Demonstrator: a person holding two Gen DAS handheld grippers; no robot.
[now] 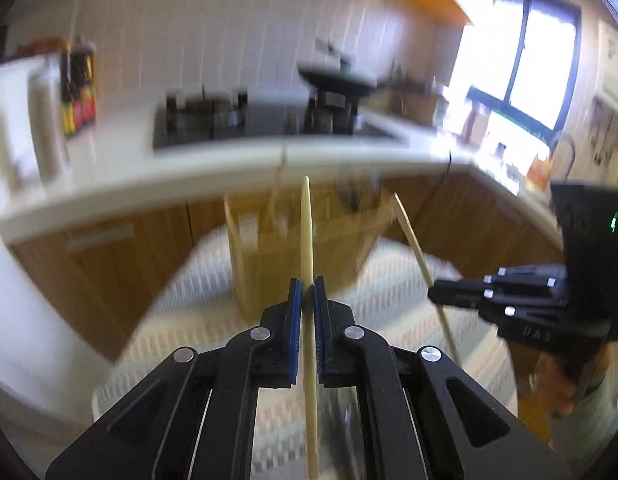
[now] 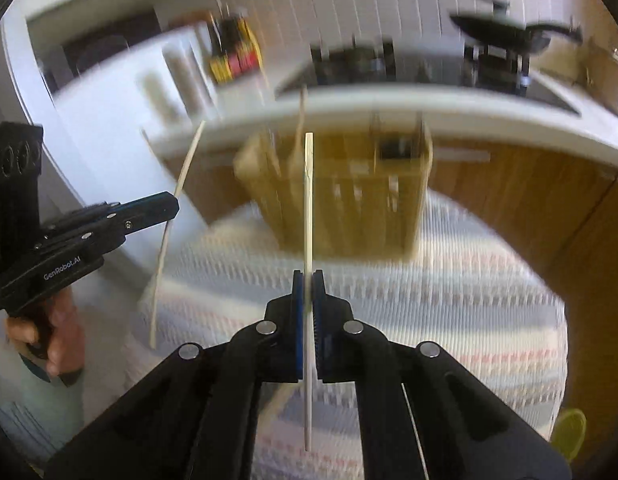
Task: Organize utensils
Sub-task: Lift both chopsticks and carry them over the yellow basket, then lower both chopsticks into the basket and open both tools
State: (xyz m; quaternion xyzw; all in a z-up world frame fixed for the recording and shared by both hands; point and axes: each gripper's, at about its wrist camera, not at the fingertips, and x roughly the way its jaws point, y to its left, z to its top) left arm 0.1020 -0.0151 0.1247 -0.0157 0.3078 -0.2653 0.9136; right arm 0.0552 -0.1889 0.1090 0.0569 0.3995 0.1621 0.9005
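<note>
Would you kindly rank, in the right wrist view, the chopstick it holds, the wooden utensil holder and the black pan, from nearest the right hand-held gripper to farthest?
1. Chopstick: clamped in the right hand-held gripper, dead centre.
2. Wooden utensil holder: just ahead on the striped cloth.
3. Black pan: on the stove behind the counter, upper right.

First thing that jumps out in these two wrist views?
Each gripper is shut on a single pale chopstick: the left gripper pinches its chopstick upright, and the right gripper does the same with its chopstick. Just ahead, a wooden holder stands on the striped cloth, below the counter edge.
</note>
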